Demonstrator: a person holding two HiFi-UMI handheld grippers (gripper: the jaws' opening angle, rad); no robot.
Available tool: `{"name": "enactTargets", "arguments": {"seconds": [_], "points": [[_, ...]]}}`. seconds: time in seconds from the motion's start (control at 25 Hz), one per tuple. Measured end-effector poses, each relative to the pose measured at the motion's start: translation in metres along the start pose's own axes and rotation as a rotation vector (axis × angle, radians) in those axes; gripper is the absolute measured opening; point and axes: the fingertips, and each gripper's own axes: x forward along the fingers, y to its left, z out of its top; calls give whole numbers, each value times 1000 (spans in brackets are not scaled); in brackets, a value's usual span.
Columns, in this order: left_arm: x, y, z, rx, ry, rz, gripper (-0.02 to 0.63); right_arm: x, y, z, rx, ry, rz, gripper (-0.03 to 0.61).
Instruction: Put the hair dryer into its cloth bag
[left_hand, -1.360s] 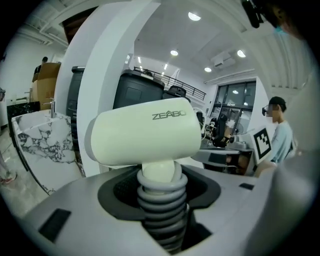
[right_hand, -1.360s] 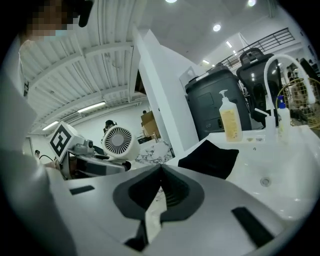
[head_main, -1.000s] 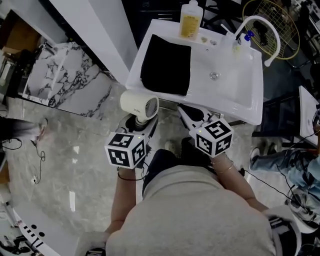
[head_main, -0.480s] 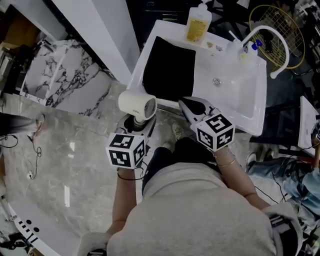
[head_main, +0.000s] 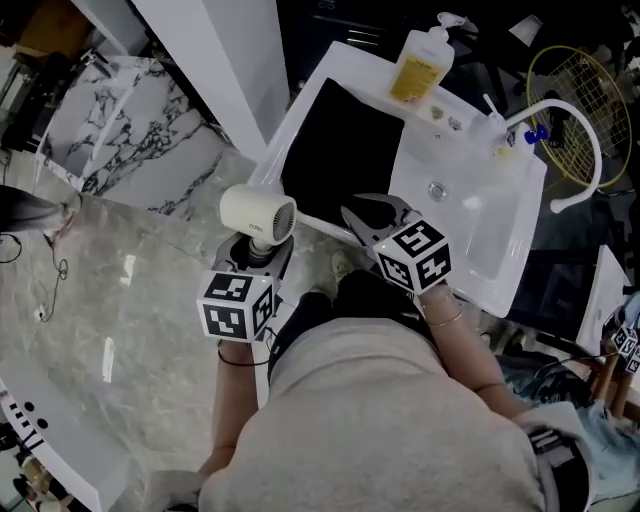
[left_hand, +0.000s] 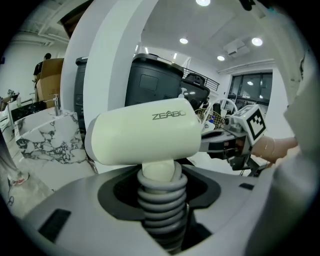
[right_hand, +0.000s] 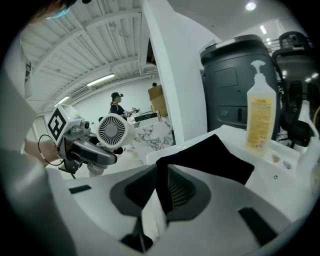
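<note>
While a person stood over a white washbasin (head_main: 480, 255), seen from above, each hand held a two-jaw gripper. On the person's left, the left gripper (head_main: 251, 258) was clamped on the ribbed grey handle of a cream hair dryer (head_main: 257, 212). Its jaws pressed the handle from both sides, and the barrel lay crosswise above them. The dryer hung in the air just off the basin's front left corner, over a marble-patterned floor (head_main: 130, 290), touching neither basin nor bag. The black cloth bag (head_main: 340, 140) lay flat along the left side of the basin, reaching from near the back edge to the front edge. The right gripper (head_main: 375, 212) was at the basin's front edge, at the bag's near right corner. Its jaws had just been opening and stood a little apart, with a strip of the black cloth running down between them. A yellow soap bottle (head_main: 418, 65) stood at the basin's back edge
</note>
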Motion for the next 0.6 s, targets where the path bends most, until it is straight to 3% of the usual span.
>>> {"name": "enactTargets", "arguments": {"seconds": [0.2, 0.6], "points": [[14, -8, -8, -55, 25, 22, 218, 28, -5, -27, -64, 183, 141, 145], [25, -5, -18, -81, 65, 56, 218, 65, -1, -51, -130, 337, 327, 190]]}}
